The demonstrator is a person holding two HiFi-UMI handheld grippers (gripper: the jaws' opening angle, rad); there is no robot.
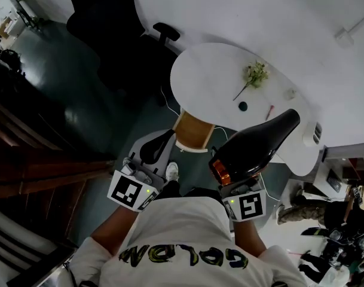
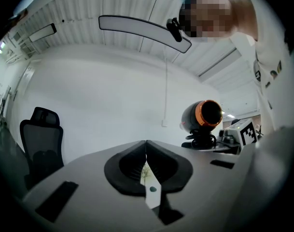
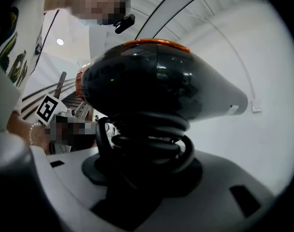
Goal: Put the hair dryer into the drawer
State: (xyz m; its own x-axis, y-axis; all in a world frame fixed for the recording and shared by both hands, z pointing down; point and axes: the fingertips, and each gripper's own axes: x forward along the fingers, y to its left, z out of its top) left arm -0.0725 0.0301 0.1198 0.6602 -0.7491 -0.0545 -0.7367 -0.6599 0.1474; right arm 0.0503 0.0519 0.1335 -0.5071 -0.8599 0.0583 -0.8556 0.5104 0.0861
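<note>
Over dark floor [image 1: 80, 100], right tool [image 3: 147, 166] gripping level hair dryer [image 1: 256, 142], taper toward table [image 1: 205, 76]; left tool [image 2: 147, 170] closed.

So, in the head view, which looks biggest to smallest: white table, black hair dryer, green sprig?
1. round white table
2. glossy black hair dryer, though it's nearer the camera
3. green flower sprig

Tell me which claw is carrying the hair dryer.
The right claw: its jaws clamp the black, orange-ringed hair dryer by its cord-wrapped handle. The left claw has its jaws together with nothing between them.
</note>
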